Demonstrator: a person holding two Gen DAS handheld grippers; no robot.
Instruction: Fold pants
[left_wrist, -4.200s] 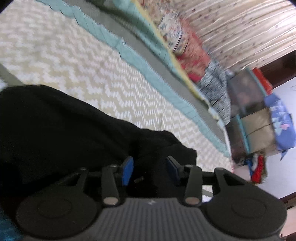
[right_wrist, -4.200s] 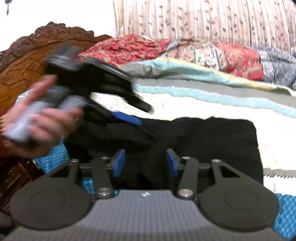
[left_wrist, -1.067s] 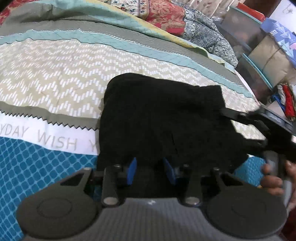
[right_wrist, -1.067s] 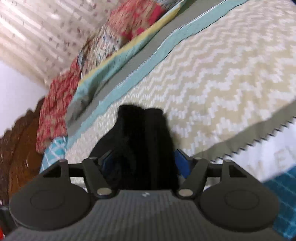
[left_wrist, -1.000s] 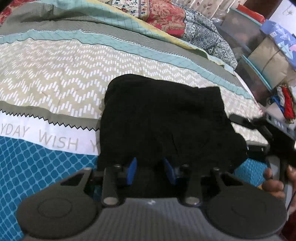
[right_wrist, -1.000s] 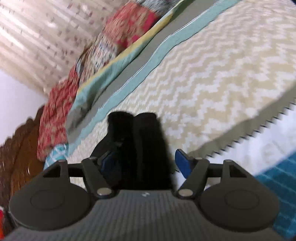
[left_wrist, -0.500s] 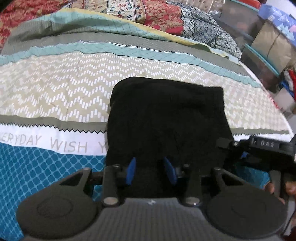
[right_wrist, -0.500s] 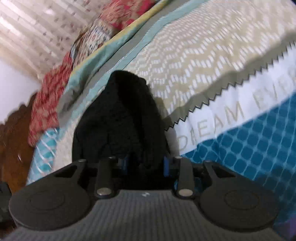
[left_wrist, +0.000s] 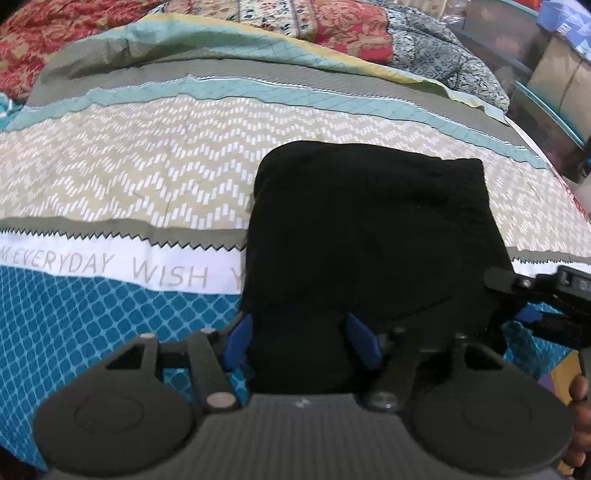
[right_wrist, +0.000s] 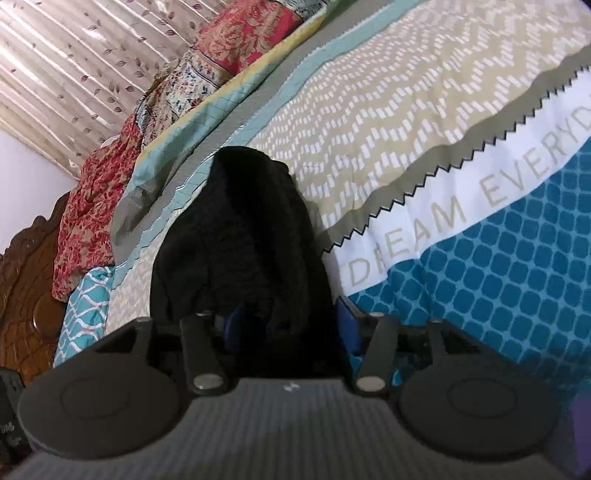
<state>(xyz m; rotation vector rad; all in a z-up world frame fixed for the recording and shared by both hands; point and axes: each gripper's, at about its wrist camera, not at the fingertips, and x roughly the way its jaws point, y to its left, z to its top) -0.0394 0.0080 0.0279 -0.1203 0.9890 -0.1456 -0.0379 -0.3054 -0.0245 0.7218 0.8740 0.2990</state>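
The black, soft-knit folded pants (left_wrist: 369, 229) lie on the patterned bedspread (left_wrist: 129, 177) of the bed, spanning its chevron, white lettered and blue diamond bands, as a compact rectangular bundle of several layers.

Handling, as judged: the fabric is light, limp and non-fragile. It will sag and unfold if lifted by one layer, so take hold at the near edge with all layers pinched together, one gripper toward each near corner.

The left gripper (left_wrist: 303, 338) is spread wide, its blue pads straddling the near edge of the bundle without pinching it. The right gripper (right_wrist: 291, 328) is likewise spread apart at the near right edge; dark cloth lies between its pads, and whether the left pad touches the cloth cannot be determined.

Containers: storage boxes (left_wrist: 554, 74) stand beyond the bed; their contents cannot be determined.
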